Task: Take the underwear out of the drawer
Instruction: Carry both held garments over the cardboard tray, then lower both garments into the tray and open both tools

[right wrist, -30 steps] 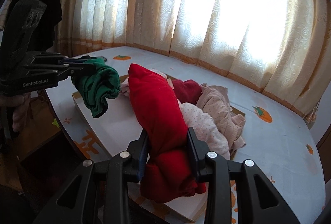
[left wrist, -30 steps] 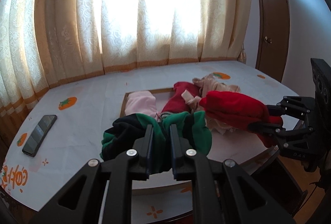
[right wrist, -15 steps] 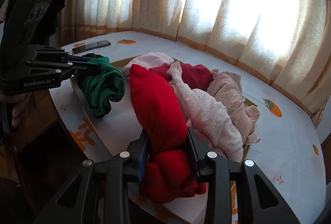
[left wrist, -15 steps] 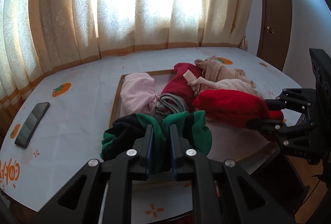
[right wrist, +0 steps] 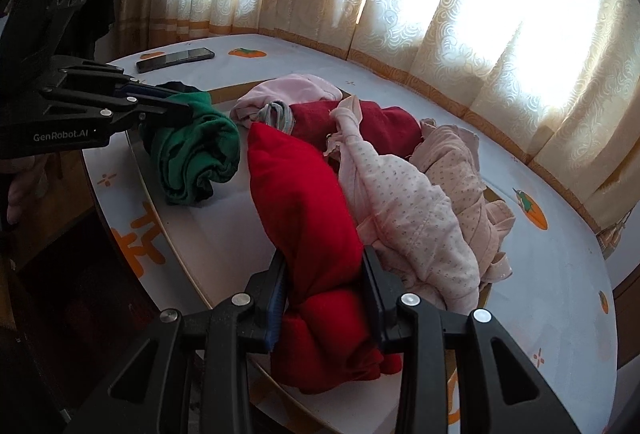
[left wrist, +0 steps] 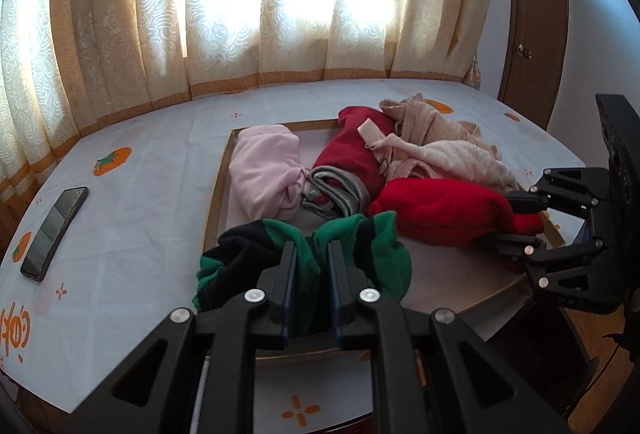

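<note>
Both tongs angle downward, left tongs [left wrist: 312, 254] clamping green underwear [left wrist: 360, 246], right tongs [right wrist: 324, 266] red underwear [right wrist: 304, 193].

Left gripper [left wrist: 311, 254]: closing tight on the green and black garment [left wrist: 372, 250], bunching it at the near edge of the tray [left wrist: 218, 193].
Right gripper [left wrist: 516, 220]: reaching in from the right, clamping the bright red garment [left wrist: 436, 211].
Tray: lying on the white sheet [left wrist: 160, 169], holding a pale pink bundle [left wrist: 266, 165], a dark red piece [left wrist: 352, 149], a grey band [left wrist: 340, 191] and dotted pink clothes [left wrist: 452, 153].
Phone [left wrist: 54, 232]: lying near the sheet's left edge.
Curtains [left wrist: 248, 1]: glowing behind.
</note>
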A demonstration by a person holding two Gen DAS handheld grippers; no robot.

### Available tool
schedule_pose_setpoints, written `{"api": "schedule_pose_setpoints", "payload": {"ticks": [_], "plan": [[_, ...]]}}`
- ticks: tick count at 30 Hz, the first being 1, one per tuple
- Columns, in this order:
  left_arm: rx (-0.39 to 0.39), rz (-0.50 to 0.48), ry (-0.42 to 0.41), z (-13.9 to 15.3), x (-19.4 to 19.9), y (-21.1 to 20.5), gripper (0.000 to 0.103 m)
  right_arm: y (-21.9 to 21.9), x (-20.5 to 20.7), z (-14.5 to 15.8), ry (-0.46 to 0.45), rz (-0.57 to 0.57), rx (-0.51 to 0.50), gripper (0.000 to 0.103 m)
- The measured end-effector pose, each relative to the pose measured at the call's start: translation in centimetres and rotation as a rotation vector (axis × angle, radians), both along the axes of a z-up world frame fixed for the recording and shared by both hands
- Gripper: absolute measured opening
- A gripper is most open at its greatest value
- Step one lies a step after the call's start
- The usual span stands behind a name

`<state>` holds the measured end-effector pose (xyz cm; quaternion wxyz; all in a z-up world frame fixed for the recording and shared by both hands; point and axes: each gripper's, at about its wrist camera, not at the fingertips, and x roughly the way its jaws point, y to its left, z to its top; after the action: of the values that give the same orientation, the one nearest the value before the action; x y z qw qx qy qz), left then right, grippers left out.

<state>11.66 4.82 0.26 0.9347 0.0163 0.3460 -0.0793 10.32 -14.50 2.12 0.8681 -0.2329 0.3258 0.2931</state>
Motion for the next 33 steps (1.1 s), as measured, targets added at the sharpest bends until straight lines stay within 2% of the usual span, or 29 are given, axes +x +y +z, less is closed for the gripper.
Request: {"api": "schedule_pose_setpoints", "payload": {"ticks": [15,17,22,26,32,33], "plan": [[0.015,0.006,-0.009,-0.4,-0.1,-0.1,0.014,0.1,-0.1,-0.1,-0.01,-0.004,-0.002,0.038],[0.019,0.011,-0.012,-0.4,-0.2,-0.1,0.023,0.1,-0.1,-0.1,-0.01,-0.005,-0.002,0.039],[0.032,0.013,-0.022,-0.5,-0.6,-0.3,0.026,0.2,-0.1,-0.2,-0.016,-0.009,-0.008,0.04],[0.032,0.017,-0.033,-0.3,-1.0,-0.3,0.036,0.2,-0.2,-0.2,-0.016,-0.012,-0.008,0.044],[0.042,0.024,-0.064,0.2,-2.0,-0.8,0.063,0.0,-0.7,0.0,-0.026,-0.021,-0.007,0.052],[0.045,0.024,-0.071,0.3,-2.2,-0.9,0.064,-0.1,-0.8,0.1,-0.031,-0.024,-0.008,0.053]]}}
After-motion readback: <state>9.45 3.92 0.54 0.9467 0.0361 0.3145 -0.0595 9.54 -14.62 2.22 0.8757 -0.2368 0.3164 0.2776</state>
